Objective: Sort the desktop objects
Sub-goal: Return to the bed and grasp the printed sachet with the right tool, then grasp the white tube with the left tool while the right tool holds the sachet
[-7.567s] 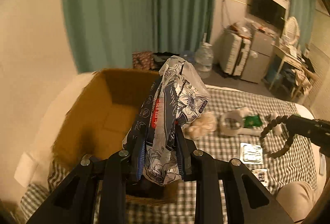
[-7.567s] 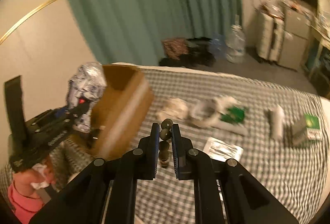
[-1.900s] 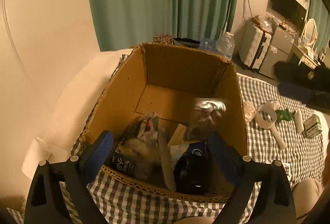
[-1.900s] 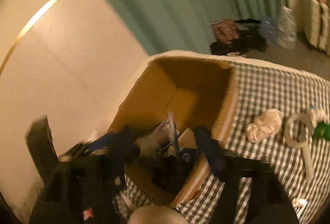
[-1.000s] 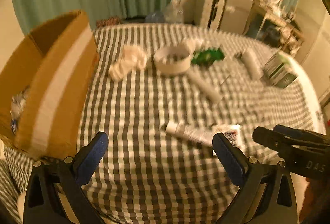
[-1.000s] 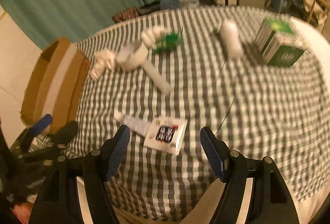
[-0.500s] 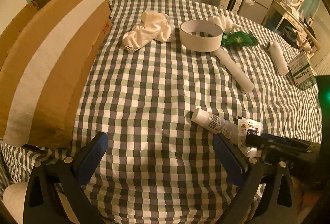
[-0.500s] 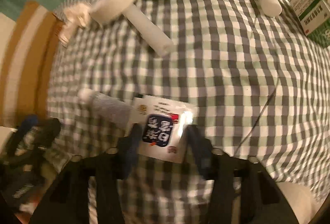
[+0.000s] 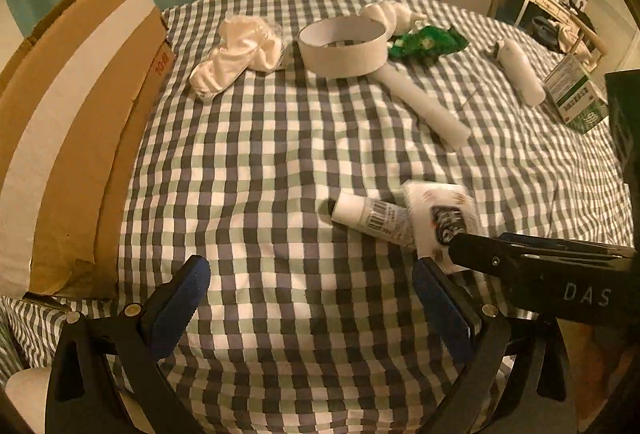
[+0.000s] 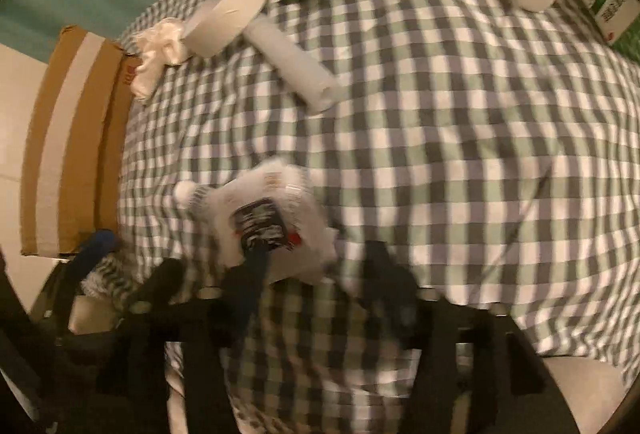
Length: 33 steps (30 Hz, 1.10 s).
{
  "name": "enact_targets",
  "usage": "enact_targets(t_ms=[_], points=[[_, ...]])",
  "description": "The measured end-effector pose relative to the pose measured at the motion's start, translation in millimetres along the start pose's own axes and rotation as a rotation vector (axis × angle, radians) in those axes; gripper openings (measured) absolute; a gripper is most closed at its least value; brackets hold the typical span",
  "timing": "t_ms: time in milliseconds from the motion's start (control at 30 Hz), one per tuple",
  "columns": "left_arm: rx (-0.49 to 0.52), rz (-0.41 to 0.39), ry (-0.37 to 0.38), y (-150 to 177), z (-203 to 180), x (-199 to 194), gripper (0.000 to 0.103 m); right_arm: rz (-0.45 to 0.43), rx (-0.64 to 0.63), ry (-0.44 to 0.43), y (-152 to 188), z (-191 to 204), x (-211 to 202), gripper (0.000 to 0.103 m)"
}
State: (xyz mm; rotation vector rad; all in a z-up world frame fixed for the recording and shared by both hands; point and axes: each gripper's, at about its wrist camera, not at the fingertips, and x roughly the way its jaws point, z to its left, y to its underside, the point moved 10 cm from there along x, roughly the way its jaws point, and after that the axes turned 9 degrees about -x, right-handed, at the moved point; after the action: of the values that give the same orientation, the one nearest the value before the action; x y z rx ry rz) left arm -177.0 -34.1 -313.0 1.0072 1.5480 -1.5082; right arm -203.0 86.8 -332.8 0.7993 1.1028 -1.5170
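A white sachet with a black label (image 9: 440, 218) lies on the checked cloth, partly over a white tube (image 9: 372, 220). My right gripper (image 10: 316, 258) is open and blurred, its fingers astride the near edge of the sachet (image 10: 268, 222); its tip (image 9: 460, 248) touches the sachet in the left wrist view. My left gripper (image 9: 308, 298) is open and empty, above bare cloth just left of the tube. The cardboard box (image 9: 76, 122) stands at the left.
Further back lie a white crumpled cloth (image 9: 236, 54), a white ring (image 9: 342, 44) with a long white handle (image 9: 424, 106), a green wrapper (image 9: 424, 42), a white roll (image 9: 520, 76) and a green-and-white carton (image 9: 574, 94). Furniture stands beyond the bed.
Both grippers released their items into the box and swung out over the cloth. In the last half second my right gripper closed in on the sachet; my left moved nearer the tube.
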Motion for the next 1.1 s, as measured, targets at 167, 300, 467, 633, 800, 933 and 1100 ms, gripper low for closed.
enact_targets(t_ms=[167, 300, 467, 633, 800, 933, 1100], points=[[-0.018, 0.011, -0.001, 0, 3, 4, 0.103, -0.023, 0.016, 0.002, -6, 1, 2, 0.065], [-0.017, 0.02, -0.004, 3, 3, 5, 0.103, -0.037, 0.022, -0.025, -12, -1, 2, 0.065], [-0.02, 0.024, -0.004, 4, 3, 5, 0.103, -0.039, -0.053, 0.0, -22, 8, 11, 0.065], [-0.028, 0.039, -0.005, 6, 4, 7, 0.103, -0.043, -0.122, 0.037, -25, 9, 10, 0.027], [-0.047, 0.014, -0.004, 5, -1, 3, 0.103, -0.133, -0.08, 0.068, -35, -10, -15, 0.013], [-0.064, 0.003, 0.056, 4, -17, 4, 0.103, -0.209, -0.008, 0.088, -44, -32, -35, 0.008], [-0.142, 0.074, 0.21, 9, -53, 24, 0.103, -0.247, 0.049, 0.089, -51, -46, -44, 0.007]])
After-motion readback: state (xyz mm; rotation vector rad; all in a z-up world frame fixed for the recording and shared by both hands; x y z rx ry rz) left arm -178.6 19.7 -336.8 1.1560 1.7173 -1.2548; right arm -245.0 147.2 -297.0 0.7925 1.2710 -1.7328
